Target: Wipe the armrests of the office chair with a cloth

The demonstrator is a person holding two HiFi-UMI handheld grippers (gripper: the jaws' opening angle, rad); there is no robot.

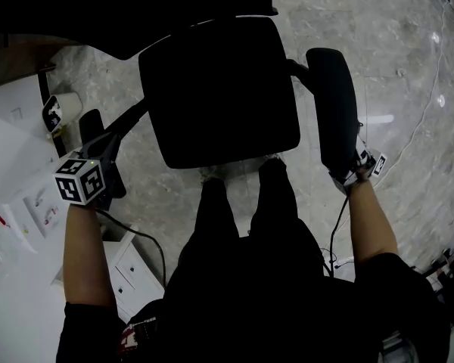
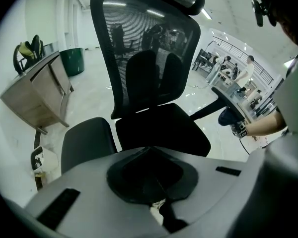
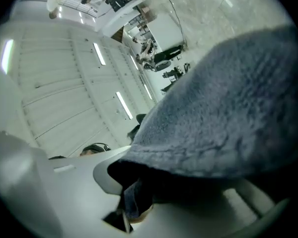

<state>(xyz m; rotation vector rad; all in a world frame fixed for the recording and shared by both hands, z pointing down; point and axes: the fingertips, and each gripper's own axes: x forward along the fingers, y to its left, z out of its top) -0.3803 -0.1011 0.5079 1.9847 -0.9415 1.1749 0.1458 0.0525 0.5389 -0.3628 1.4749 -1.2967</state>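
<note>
Right jaws: the right gripper point(image 3: 131, 202) is clamping the grey cloth point(image 3: 223, 98) at the near end of the office chair's point(image 1: 219, 89) right armrest point(image 1: 333, 104).
Left jaws: the left gripper point(image 2: 149, 155) is holding them together, empty, beside the chair's left armrest point(image 2: 87, 143).
Progress: wiping appears to be under way on the right armrest; the left one is awaiting its turn.
Views: only the right gripper view is showing the grip, while the head view is showing both armrests.

Cloth point(image 3: 223, 98) was grey fleece with a fuzzy nap, matt. Chair backrest point(image 2: 139, 38) was see-through black mesh; seat point(image 1: 219, 89) and left armrest pad point(image 2: 84, 143) read matt black and smooth. Floor point(image 1: 408, 44) was glossy marbled grey, mirroring ceiling lights; cabinet point(image 2: 35, 98) looked like matt wood-grain board.
</note>
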